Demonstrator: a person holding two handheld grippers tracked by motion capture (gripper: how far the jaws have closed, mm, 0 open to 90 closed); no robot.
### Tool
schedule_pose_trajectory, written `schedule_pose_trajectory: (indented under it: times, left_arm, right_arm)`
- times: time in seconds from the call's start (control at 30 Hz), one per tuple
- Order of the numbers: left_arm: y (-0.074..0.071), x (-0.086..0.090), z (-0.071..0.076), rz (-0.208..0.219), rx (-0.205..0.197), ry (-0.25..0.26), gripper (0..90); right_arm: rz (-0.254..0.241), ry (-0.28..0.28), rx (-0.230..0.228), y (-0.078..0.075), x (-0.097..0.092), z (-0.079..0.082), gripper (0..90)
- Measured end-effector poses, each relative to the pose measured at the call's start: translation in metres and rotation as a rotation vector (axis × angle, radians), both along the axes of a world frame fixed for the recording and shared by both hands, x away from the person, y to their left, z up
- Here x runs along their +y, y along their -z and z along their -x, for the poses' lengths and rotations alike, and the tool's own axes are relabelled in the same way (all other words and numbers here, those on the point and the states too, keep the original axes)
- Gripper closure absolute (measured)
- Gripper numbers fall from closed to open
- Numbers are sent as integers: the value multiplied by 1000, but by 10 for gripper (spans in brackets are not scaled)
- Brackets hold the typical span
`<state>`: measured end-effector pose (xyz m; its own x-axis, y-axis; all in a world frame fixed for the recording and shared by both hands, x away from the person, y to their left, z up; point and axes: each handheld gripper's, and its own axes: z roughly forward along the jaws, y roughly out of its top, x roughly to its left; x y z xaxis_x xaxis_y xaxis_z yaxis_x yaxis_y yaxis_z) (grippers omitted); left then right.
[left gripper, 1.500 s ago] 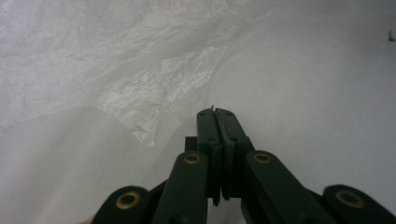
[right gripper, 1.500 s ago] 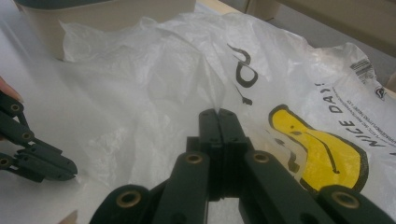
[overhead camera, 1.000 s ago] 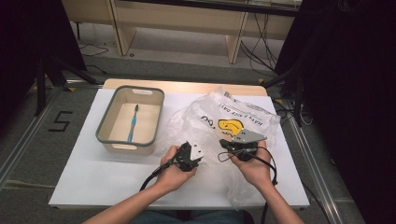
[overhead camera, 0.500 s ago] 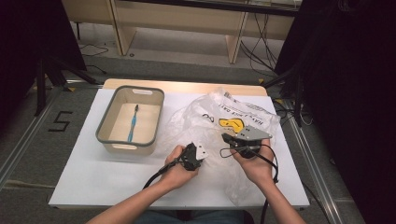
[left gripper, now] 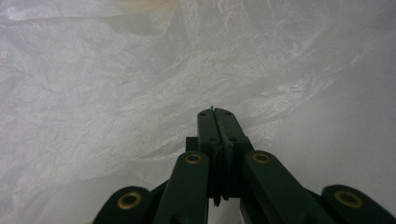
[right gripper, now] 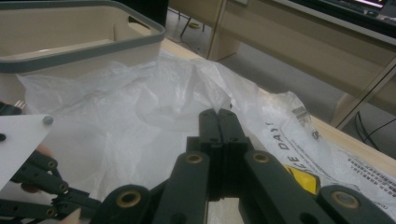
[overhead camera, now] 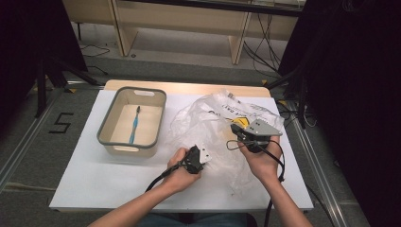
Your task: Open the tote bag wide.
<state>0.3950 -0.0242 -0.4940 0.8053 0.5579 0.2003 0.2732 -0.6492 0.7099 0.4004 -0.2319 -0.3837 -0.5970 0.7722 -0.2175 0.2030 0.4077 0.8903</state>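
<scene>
A crumpled translucent plastic bag (overhead camera: 213,118) with a yellow print lies on the white table (overhead camera: 90,179). My left gripper (overhead camera: 200,152) is shut at the bag's near left edge; in the left gripper view the film's creases run into the closed tips (left gripper: 216,114). My right gripper (overhead camera: 235,128) is shut too, held a little above the table over the bag's right part, with film bunched right behind its tips (right gripper: 218,114). The left gripper (right gripper: 37,175) appears low at the left of the right gripper view.
A grey-rimmed beige tub (overhead camera: 109,116) stands at the table's left and holds a blue toothbrush (overhead camera: 134,127); its wall (right gripper: 79,51) shows in the right gripper view. Wooden furniture legs and cables lie beyond the table's far edge.
The right gripper has risen slightly and the bag's film has puffed up with it. The left hand has stayed where it was.
</scene>
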Motion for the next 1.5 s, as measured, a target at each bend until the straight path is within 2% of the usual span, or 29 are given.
schedule_pose_trajectory:
  times: [0.37,0.47,0.63,0.87,0.93,1.03,1.13,1.17,1.5]
  left_arm:
    - [-2,1,2,-8,25,-1,892]
    - [-3,1,3,-8,31,-4,893]
    - [-6,4,5,-23,64,-4,892]
    - [-9,8,6,-10,90,-8,866]
    - [-11,10,6,-3,85,-10,847]
    - [-20,15,8,33,60,-20,820]
    - [-24,17,11,40,46,-15,797]
    - [-29,20,14,58,21,-7,781]
    - [-43,28,28,86,-25,17,692]
  right_arm:
    - [-38,28,-49,-13,2,-6,900]
    - [-42,29,-52,-15,2,-6,900]
    - [-52,36,-56,-15,2,-9,900]
    - [-60,40,-59,-17,2,-10,900]
    - [-62,40,-59,-17,3,-10,900]
    - [-63,39,-55,-16,4,-12,900]
    - [-62,37,-54,-16,4,-13,900]
    - [-65,38,-52,-16,4,-13,900]
    - [-68,43,-49,-15,4,-14,900]
